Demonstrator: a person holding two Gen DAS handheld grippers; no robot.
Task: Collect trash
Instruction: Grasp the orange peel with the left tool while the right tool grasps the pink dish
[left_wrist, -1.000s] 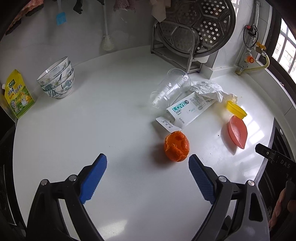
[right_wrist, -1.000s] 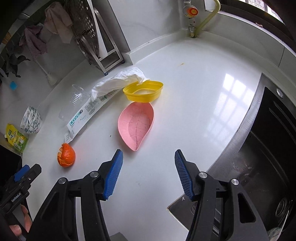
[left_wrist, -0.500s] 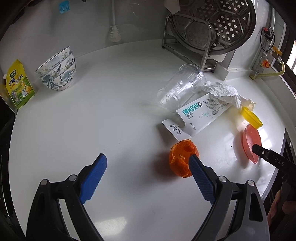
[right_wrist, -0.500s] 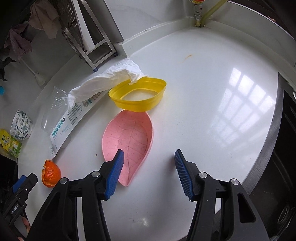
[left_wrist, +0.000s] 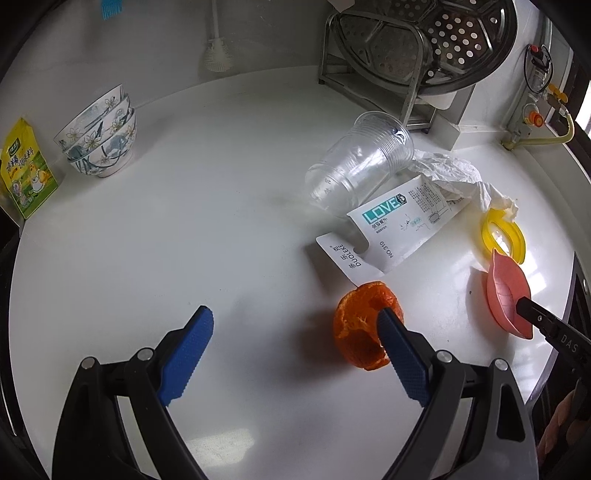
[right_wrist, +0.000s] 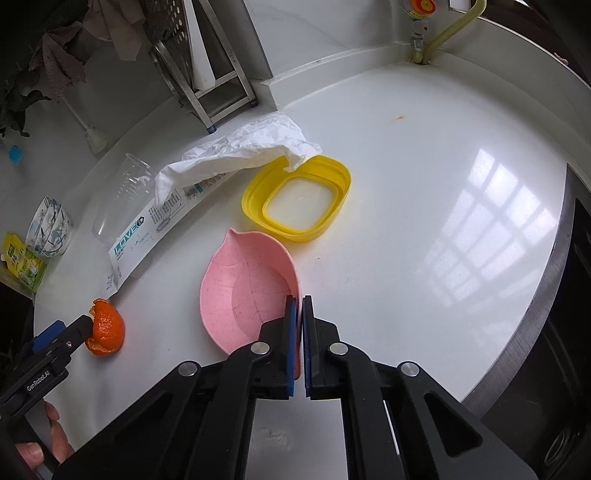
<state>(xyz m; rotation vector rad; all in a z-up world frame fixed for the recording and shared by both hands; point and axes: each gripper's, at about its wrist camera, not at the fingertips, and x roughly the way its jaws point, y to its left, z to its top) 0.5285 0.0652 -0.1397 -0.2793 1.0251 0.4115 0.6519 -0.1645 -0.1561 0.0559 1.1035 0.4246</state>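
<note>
On a white tabletop (right_wrist: 424, 229) strewn with litter, the right tongs (right_wrist: 300, 314) have just been closing and now pinch the near rim of a pink leaf-shaped dish (right_wrist: 243, 291), its thin wall caught between the blue pads; the dish looks light, stiff and smooth, likely to tilt or slip from an edge hold. The left tongs (left_wrist: 295, 325) stand wide open and angled steeply down, one finger (left_wrist: 391, 332) over an orange peel (left_wrist: 354, 328) that lies outside the gap; the peel appears soft, hollow and almost weightless, best taken across its curled sides with a gentle squeeze. Behind lie a clear plastic cup (left_wrist: 358, 166) on its side, a printed wrapper (left_wrist: 399, 221), crumpled tissue (right_wrist: 236, 155) and a yellow tub (right_wrist: 295, 199); each light and easily crushed.
</note>
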